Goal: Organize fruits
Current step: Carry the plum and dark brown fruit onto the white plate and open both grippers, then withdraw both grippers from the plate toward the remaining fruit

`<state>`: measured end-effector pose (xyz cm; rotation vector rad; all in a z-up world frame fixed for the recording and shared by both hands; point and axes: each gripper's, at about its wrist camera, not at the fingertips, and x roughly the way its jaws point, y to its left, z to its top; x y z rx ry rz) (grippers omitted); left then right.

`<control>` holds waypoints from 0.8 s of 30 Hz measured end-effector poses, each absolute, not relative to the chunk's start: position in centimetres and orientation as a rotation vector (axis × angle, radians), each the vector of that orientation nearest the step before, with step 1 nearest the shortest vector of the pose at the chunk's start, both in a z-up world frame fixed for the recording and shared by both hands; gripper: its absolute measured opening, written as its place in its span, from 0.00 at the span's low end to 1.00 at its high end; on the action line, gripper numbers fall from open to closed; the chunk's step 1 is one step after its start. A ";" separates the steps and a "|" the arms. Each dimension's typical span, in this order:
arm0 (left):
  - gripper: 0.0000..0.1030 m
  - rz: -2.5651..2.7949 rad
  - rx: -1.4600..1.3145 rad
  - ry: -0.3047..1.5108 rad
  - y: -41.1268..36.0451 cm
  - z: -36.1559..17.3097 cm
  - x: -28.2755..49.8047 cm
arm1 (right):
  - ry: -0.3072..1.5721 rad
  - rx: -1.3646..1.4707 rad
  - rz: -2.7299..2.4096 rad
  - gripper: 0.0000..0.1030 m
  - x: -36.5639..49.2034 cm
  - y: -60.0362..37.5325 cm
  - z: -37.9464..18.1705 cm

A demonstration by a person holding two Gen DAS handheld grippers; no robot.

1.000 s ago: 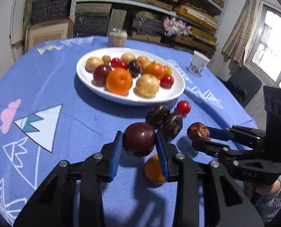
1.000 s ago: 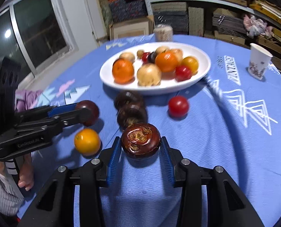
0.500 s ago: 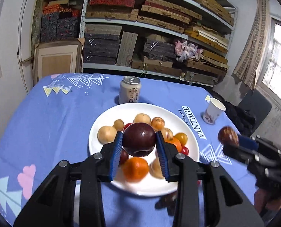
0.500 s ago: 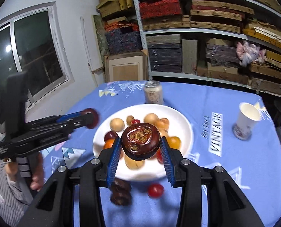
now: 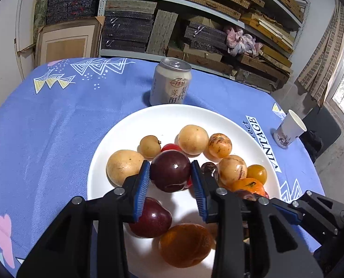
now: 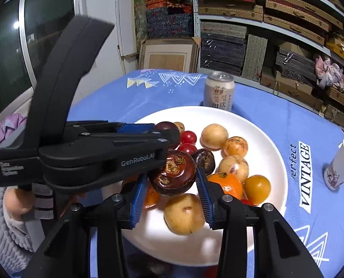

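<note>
Left wrist view
Left gripper (image 5: 170,177): its blue pads were clamped on a dark red plum (image 5: 170,171), held above the white plate (image 5: 172,118).
Below the fingers: a second plum (image 5: 152,219) lay under the left finger, an orange (image 5: 185,244) nearer the camera under the right finger.
Left of the fingers: a pale yellow fruit (image 5: 123,166) sat on the plate, just beside the left pad.
Beyond the fingertips: a small tan fruit (image 5: 149,146), a round yellow fruit (image 5: 192,139) and a speckled orange fruit (image 5: 220,144) lay on the plate; a drink can (image 5: 170,84) stood upright behind the rim.
Far right: a paper cup (image 5: 290,128) stood on the blue tablecloth (image 5: 56,125).

Right wrist view
Right gripper (image 6: 172,184): its pads gripped a dark brown mangosteen (image 6: 173,173), held over the plate (image 6: 274,157).
Below the fingers: a yellow-brown fruit (image 6: 184,214) lay between them.
Right of the fingers: a tangerine (image 6: 226,184) and a small yellow fruit (image 6: 257,188) sat just past the right pad.
Left of the fingers: the left gripper (image 6: 159,128) reached across with the plum (image 6: 166,126) at its tip.
</note>
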<state>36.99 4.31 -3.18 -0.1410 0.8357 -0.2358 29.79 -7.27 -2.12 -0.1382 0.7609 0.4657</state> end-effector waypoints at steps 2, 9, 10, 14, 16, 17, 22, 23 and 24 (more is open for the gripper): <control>0.35 -0.228 -0.149 0.835 4.4 -3.3 37.1 | 0.767 -0.142 0.456 0.44 30.0 -7.2 -2.5; 0.41 -0.212 -0.187 0.792 5.5 -1.5 35.2 | 0.718 -0.104 0.448 0.52 28.5 -8.9 -0.6; 0.42 -0.212 -0.194 0.784 5.7 -1.0 34.6 | 0.710 -0.087 0.449 0.53 28.0 -9.3 -0.1; 0.53 -0.189 -0.155 0.730 5.6 0.9 30.4 | 0.659 -0.015 0.430 0.67 24.8 -12.2 2.2; 0.57 -0.175 -0.125 0.698 5.3 1.5 27.3 | 0.638 0.023 0.418 0.72 22.7 -13.9 2.5; 0.60 -0.169 -0.110 0.687 5.1 1.6 25.8 | 0.636 0.044 0.412 0.75 22.0 -14.8 2.4; 0.75 -0.131 -0.040 0.660 3.5 -0.3 18.0 | 0.609 0.226 0.328 0.93 18.7 -19.9 0.0; 0.75 -0.129 -0.023 0.660 3.2 -0.9 16.7 | 0.609 0.252 0.310 0.93 18.5 -20.5 -0.5; 0.75 -0.125 -0.001 0.661 2.8 -1.5 15.6 | 0.625 0.277 0.281 0.93 18.6 -21.4 -1.2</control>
